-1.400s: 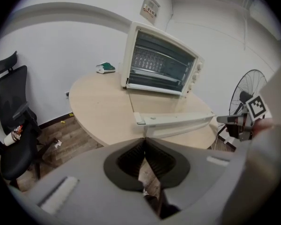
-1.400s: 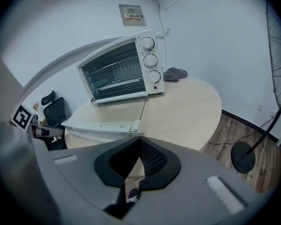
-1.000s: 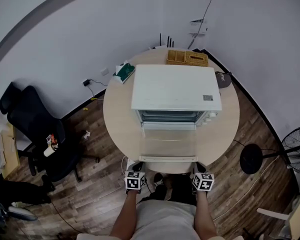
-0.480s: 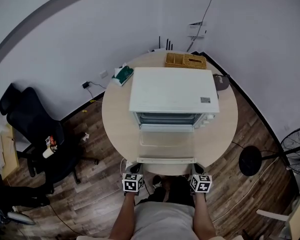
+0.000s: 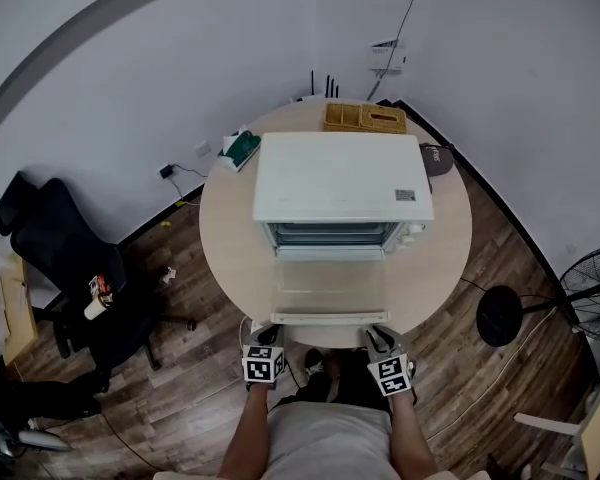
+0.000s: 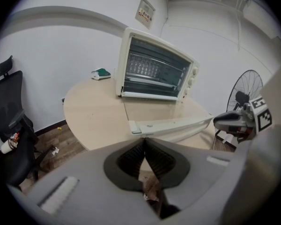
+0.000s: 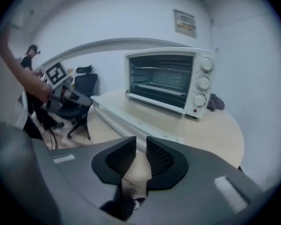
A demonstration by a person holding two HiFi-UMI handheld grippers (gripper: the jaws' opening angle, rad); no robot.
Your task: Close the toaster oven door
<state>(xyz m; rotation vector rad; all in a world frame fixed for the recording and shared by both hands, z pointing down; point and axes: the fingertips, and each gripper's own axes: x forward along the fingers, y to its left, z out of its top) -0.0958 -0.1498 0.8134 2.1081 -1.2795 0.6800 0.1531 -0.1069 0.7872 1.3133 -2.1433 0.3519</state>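
Nearest the person, at the table's 6 o'clock edge, the left gripper [image 5: 264,340] has its jaws closed tip to tip on nothing. The right gripper [image 5: 384,344] shows a narrow gap, its jaws having just been opening, with nothing between them. Both sit just short of the handle [image 5: 330,318] of the toaster oven door [image 5: 330,286], which lies dropped flat toward 6 o'clock, fully open. To close it well, I would bring a gripper under the handle near its middle and lift in an arc up and toward 12 o'clock. Following the hinge rather than shoving straight in should keep the toaster oven [image 5: 342,176] from sliding on the table [image 5: 230,253]. Finish with a light press until the door seats. The oven cavity [image 6: 152,55] shows only a wire rack [image 6: 147,71], no food that I can see. At 12 o'clock, behind the oven, a woven tray [image 5: 365,117] has compartments; their contents cannot be made out.
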